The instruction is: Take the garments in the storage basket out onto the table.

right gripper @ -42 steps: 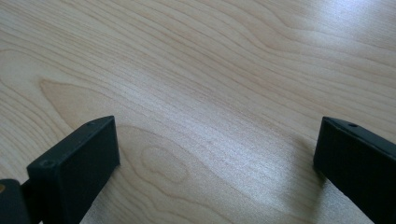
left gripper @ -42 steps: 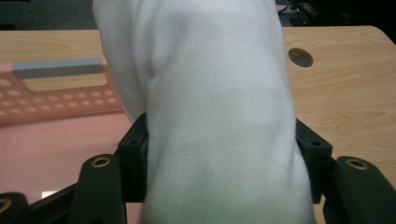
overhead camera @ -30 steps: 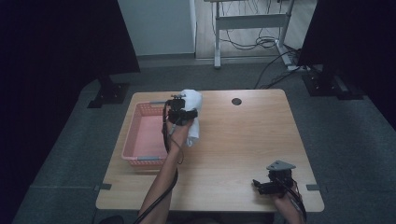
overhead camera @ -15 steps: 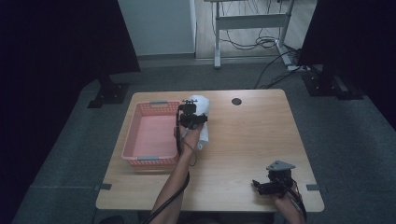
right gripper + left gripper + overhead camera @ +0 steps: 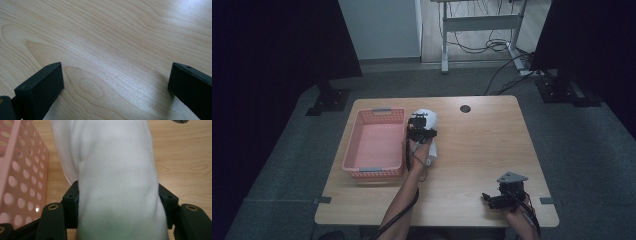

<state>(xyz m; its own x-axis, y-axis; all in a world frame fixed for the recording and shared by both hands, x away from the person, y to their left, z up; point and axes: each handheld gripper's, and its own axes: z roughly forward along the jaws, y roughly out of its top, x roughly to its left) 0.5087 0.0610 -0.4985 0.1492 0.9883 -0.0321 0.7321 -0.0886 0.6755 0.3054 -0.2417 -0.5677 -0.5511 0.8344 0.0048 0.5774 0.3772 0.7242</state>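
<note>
Nearest me, my right gripper [image 5: 486,199] rested low at the near right corner of the pale wooden table [image 5: 492,150], its jaws spread wide over bare wood with nothing between them. Farther out, my left gripper [image 5: 422,134] had its jaws clamped on a soft white knitted cloth [image 5: 117,177], which bulged between the pads [image 5: 71,201] and draped onto the tabletop. The cloth sat just beside the right wall of the pink perforated plastic basket [image 5: 353,150].
</note>
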